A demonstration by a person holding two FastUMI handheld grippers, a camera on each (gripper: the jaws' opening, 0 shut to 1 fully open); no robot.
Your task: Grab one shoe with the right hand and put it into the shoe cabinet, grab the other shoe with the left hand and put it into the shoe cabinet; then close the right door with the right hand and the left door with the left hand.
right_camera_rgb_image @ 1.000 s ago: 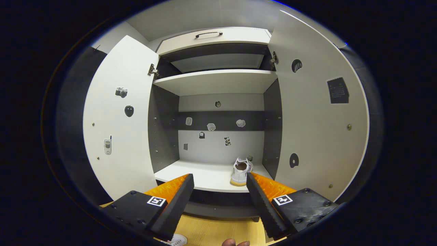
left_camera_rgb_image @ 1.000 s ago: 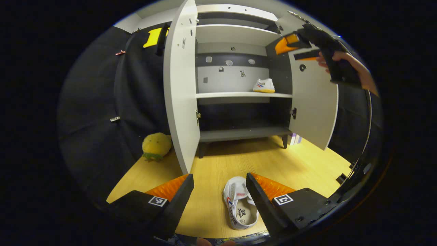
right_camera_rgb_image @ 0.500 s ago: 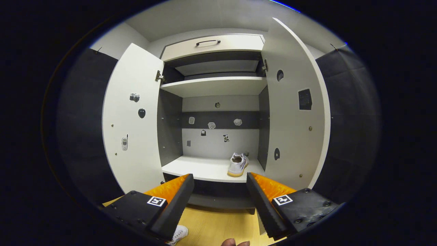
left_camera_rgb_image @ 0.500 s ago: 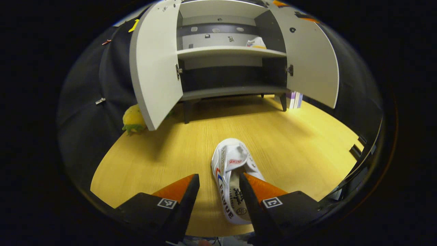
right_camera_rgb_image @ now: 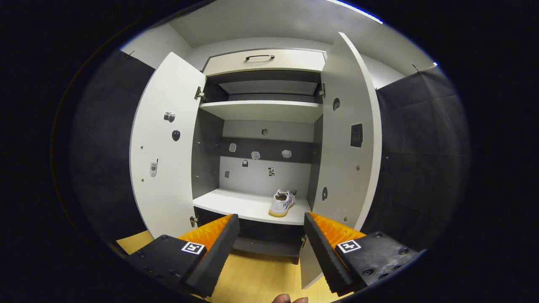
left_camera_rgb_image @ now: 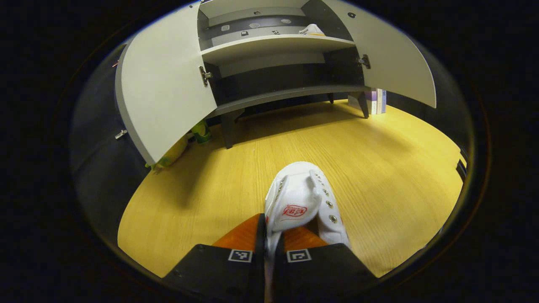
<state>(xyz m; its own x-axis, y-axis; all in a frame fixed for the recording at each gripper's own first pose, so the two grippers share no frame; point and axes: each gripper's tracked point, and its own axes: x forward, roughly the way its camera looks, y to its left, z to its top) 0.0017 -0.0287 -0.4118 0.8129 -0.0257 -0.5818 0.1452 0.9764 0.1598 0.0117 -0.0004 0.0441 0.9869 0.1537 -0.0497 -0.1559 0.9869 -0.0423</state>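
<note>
A white canvas shoe (left_camera_rgb_image: pixel 301 202) lies on the yellow wooden floor, toe pointing toward the cabinet. My left gripper (left_camera_rgb_image: pixel 271 233) is shut on the shoe's left side wall, near its heel. The shoe cabinet (left_camera_rgb_image: pixel 278 44) stands ahead with both doors swung wide. A second white shoe (right_camera_rgb_image: pixel 281 203) rests on the right part of the cabinet's middle shelf (right_camera_rgb_image: pixel 244 205); it appears small at the top of the left gripper view too (left_camera_rgb_image: pixel 310 30). My right gripper (right_camera_rgb_image: pixel 271 235) hangs open in front of the cabinet with nothing between its fingers.
The left door (right_camera_rgb_image: pixel 162 151) and right door (right_camera_rgb_image: pixel 345 139) flank the opening. A yellow plush toy (left_camera_rgb_image: pixel 172 151) lies behind the left door. Some books (left_camera_rgb_image: pixel 377 101) stand by the cabinet's right leg. A drawer with a handle (right_camera_rgb_image: pixel 261 61) tops the cabinet.
My left gripper dropped to the floor shoe and shut on its side wall. My right gripper backed away from the cabinet, still open.
</note>
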